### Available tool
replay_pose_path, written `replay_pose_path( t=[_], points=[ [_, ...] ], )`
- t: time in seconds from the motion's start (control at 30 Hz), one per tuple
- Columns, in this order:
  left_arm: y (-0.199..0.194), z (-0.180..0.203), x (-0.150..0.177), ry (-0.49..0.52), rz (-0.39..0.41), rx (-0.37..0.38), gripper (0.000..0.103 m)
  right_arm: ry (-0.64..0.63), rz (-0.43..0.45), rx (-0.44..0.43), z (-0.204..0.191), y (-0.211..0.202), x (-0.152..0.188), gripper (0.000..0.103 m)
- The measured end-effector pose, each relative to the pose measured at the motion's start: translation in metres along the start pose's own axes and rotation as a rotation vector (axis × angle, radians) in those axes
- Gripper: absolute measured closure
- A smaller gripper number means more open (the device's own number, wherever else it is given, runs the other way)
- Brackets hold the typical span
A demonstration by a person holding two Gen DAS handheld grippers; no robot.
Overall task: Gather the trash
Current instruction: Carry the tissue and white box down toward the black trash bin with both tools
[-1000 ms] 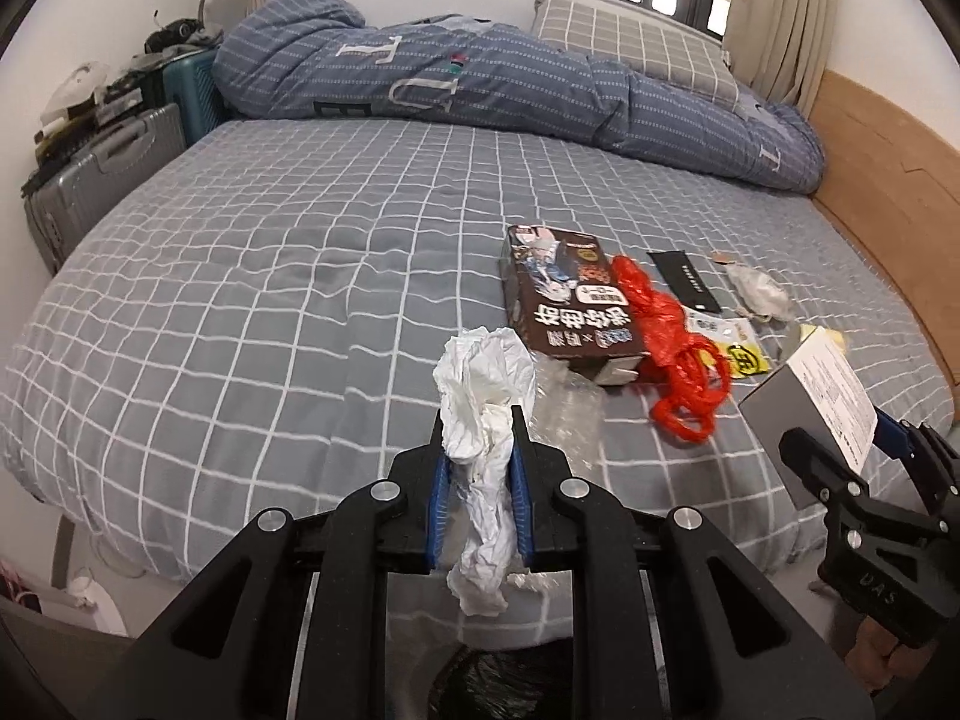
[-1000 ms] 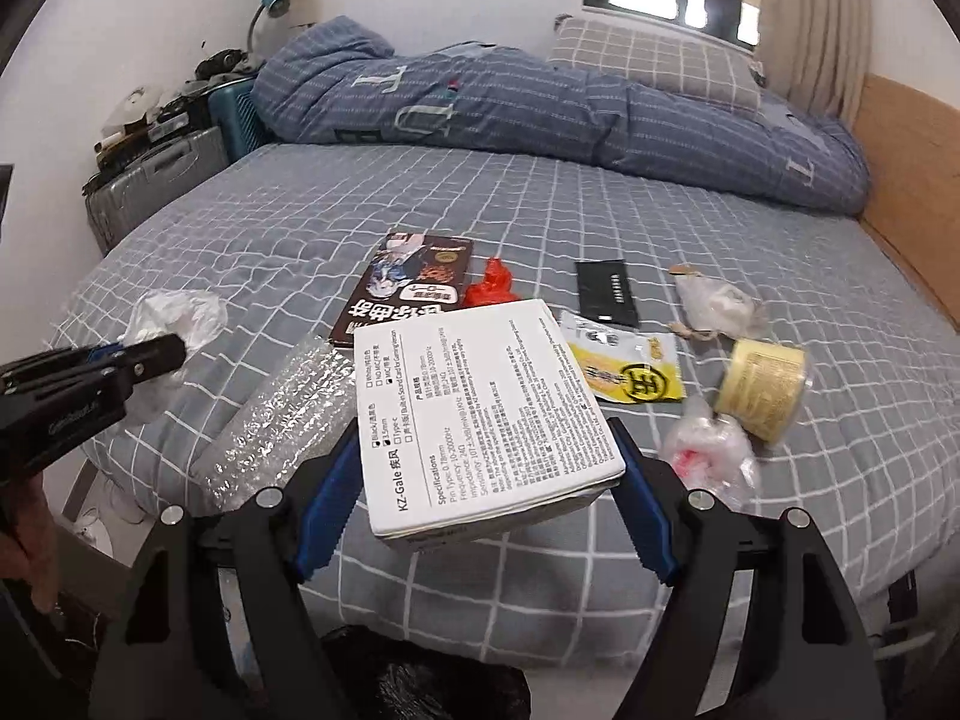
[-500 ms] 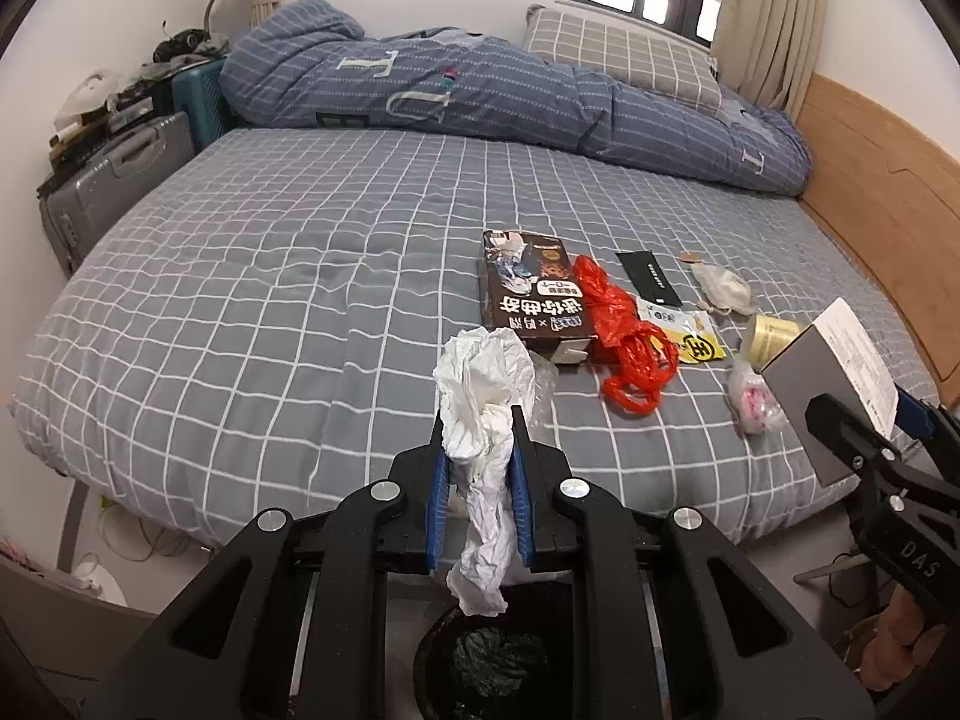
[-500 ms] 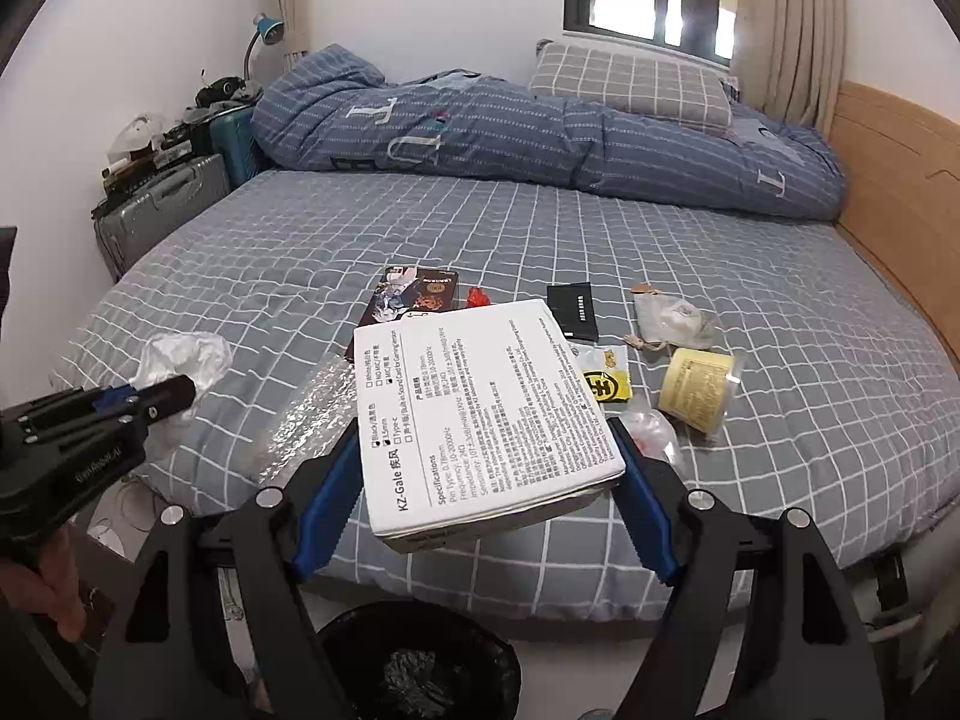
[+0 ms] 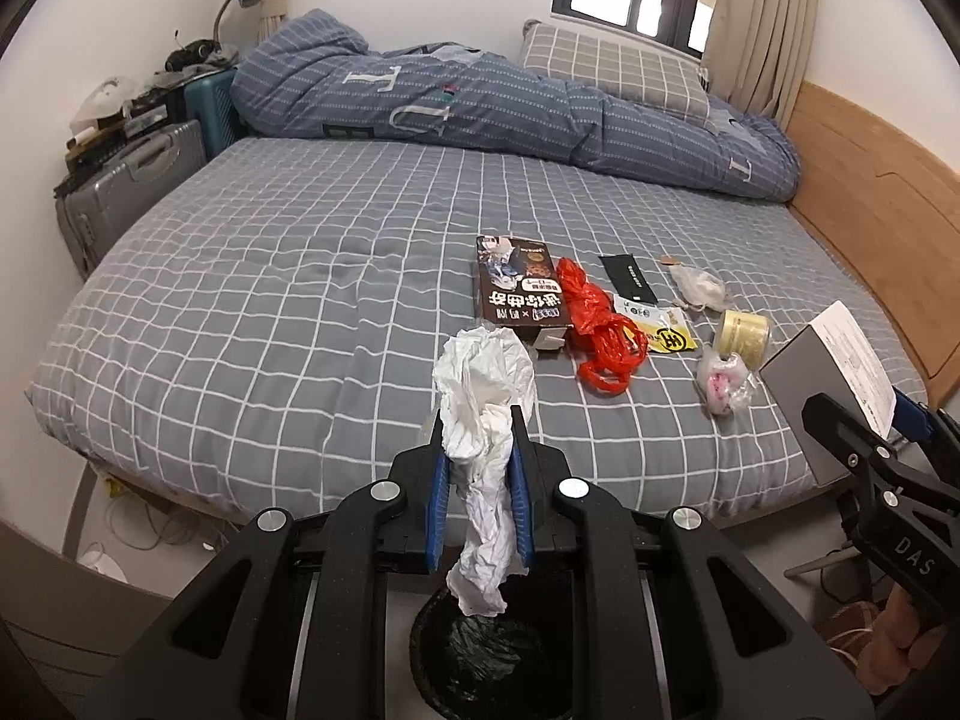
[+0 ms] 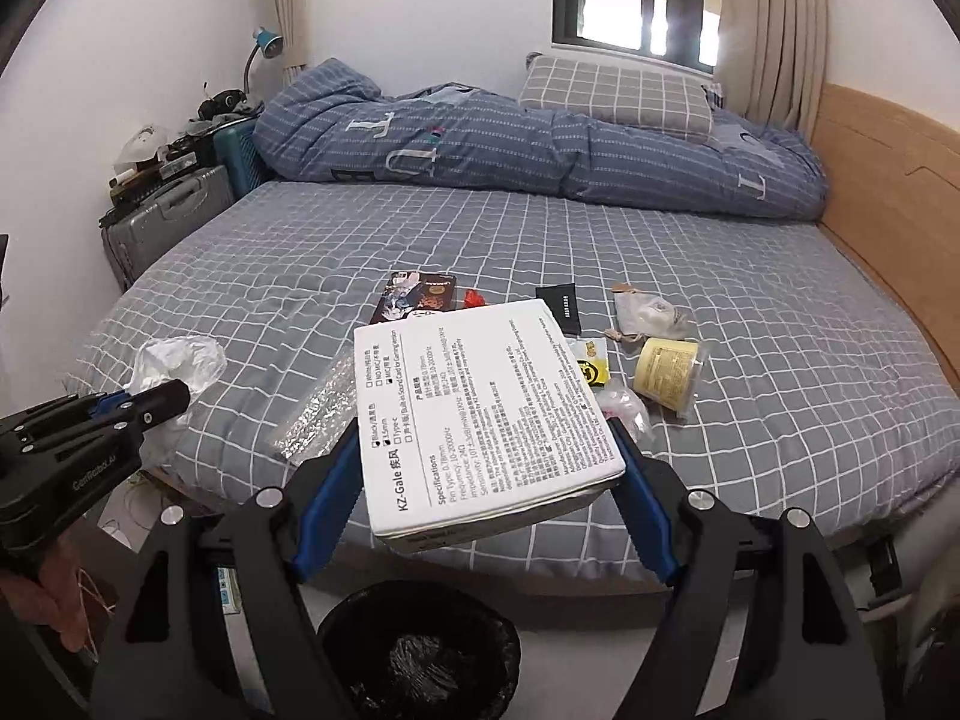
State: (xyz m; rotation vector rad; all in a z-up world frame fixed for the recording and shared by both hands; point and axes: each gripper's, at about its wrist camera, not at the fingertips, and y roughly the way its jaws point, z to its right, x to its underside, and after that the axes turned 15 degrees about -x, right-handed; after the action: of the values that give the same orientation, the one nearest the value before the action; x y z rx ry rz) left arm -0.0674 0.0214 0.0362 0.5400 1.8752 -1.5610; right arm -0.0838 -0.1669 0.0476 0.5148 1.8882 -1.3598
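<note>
A crumpled tissue [image 5: 483,414] was pinched in the left tool [image 5: 478,468], its tail hung over the black bin [image 5: 474,660]. A white box [image 6: 480,414] was clamped by the right tool [image 6: 486,480] above the same bin. More trash, a red bag [image 5: 600,330] among it, was left on the bed [image 5: 270,312].

One crumpled tissue [image 5: 480,396], one white box [image 6: 480,408], one brown box [image 5: 519,291], one red bag [image 5: 600,330], one tape roll [image 5: 744,333], one bin [image 6: 420,654], two suitcases: grey [image 5: 129,192], teal [image 5: 210,108].
</note>
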Motion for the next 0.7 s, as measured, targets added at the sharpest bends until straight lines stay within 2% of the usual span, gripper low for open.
replay_pose_path(
  t=[0.43, 0.7],
  points=[
    [-0.008, 0.011, 0.014, 0.035, -0.022, 0.014, 0.086, 0.049, -0.009, 0.002, 0.001, -0.009, 0.007, 0.029],
    [0.005, 0.011, 0.049, 0.023, -0.076, 0.018, 0.086, 0.045, -0.05, 0.004, -0.003, -0.001, 0.038, 0.029]
  ],
)
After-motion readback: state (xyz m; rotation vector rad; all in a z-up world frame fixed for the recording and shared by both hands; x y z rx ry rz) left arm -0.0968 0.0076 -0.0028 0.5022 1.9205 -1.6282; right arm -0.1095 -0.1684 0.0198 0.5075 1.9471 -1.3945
